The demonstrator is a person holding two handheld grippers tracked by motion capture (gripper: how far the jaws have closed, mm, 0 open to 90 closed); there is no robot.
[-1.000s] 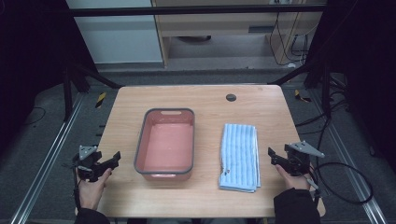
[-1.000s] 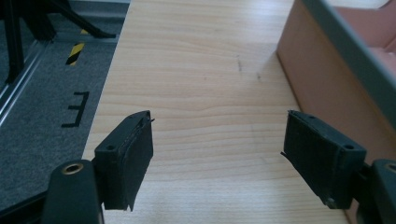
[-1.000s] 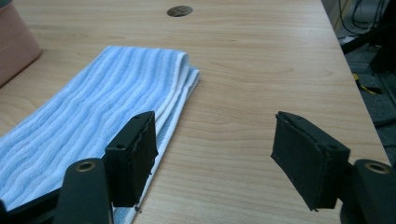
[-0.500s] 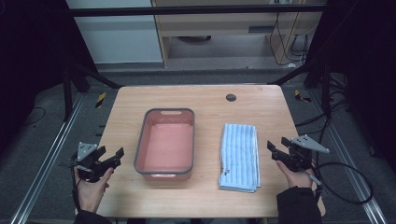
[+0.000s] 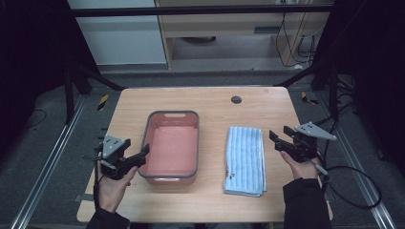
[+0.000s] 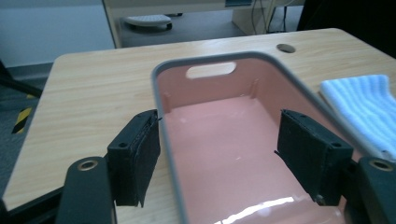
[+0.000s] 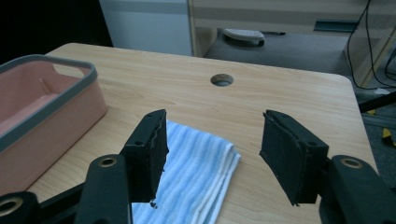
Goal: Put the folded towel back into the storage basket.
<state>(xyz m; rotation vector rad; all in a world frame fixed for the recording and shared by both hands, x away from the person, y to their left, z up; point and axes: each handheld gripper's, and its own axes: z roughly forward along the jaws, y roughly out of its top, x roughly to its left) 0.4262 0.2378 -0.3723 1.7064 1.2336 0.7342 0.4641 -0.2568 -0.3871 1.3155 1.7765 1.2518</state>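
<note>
High view: vs 0.5 s ago, left tool (image 5: 141, 153) has moved up and in, jaw tips now at the tub's (image 5: 171, 146) near-left rim; right tool (image 5: 280, 139) has edged inward toward the towel (image 5: 244, 160), w/ little other change. Tub and towel sit as before. Tub is pink w/ grey rim, rectangular, long axis running near-to-far on the surface (image 5: 210, 102), handle slot at its far end. Towel, blue-striped and folded, lies just right of the tub but apart from it, long axis also near-to-far, stripes along its length. Small round hole (image 5: 236, 99) in the surface beyond the towel. Both tools spread, holding nothing; the right one sits just beside the towel's right edge, apart from it. Forearms cut off at bottom edge. Left tool view: jaws spread wide, one on each side of the tub's (image 6: 219, 140) left wall, left jaw outside over the surface (image 6: 93, 88), right jaw over the glossy inside; can't tell if either touches the rim. Towel (image 6: 366, 105) cut off at right. Right tool view: jaws spread, empty, over the towel's (image 7: 196, 172) far end; the left jaw hides part of it. Tub (image 7: 42, 107) cut off at left; hole (image 7: 222, 79) ahead.
</note>
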